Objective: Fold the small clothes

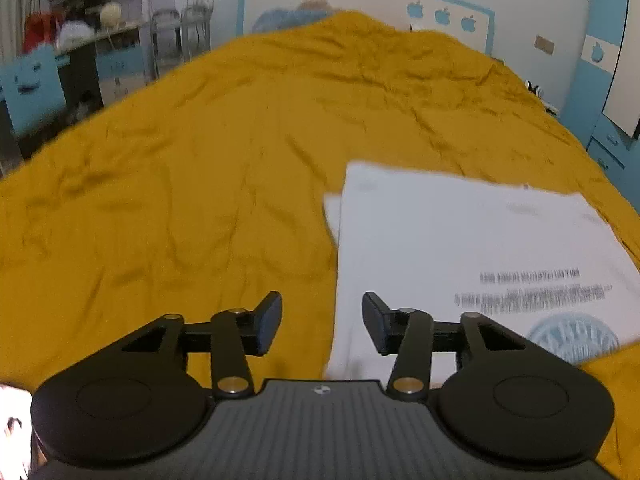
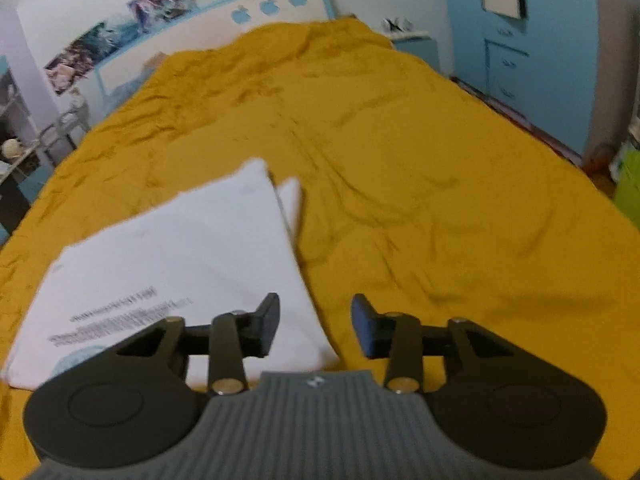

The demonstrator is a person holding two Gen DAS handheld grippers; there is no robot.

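Observation:
A white T-shirt (image 1: 460,240) with dark printed lines and a round pale-blue emblem lies folded flat on the mustard-yellow bedspread (image 1: 180,160). My left gripper (image 1: 322,322) hovers open over the shirt's near left edge, nothing between its pads. In the right wrist view the same T-shirt (image 2: 180,248) lies to the left, a small flap sticking out at its far corner. My right gripper (image 2: 315,326) is open above the shirt's near right corner, its left finger (image 2: 268,320) over the cloth, its right finger (image 2: 362,328) over the bedspread (image 2: 420,200).
The bed's white and blue headboard (image 1: 360,0) stands at the far end. A desk and shelves with clutter (image 1: 80,40) are on the left side. Blue cabinets (image 2: 520,60) line the right wall, with a green bin (image 2: 630,184) near the bed's right edge.

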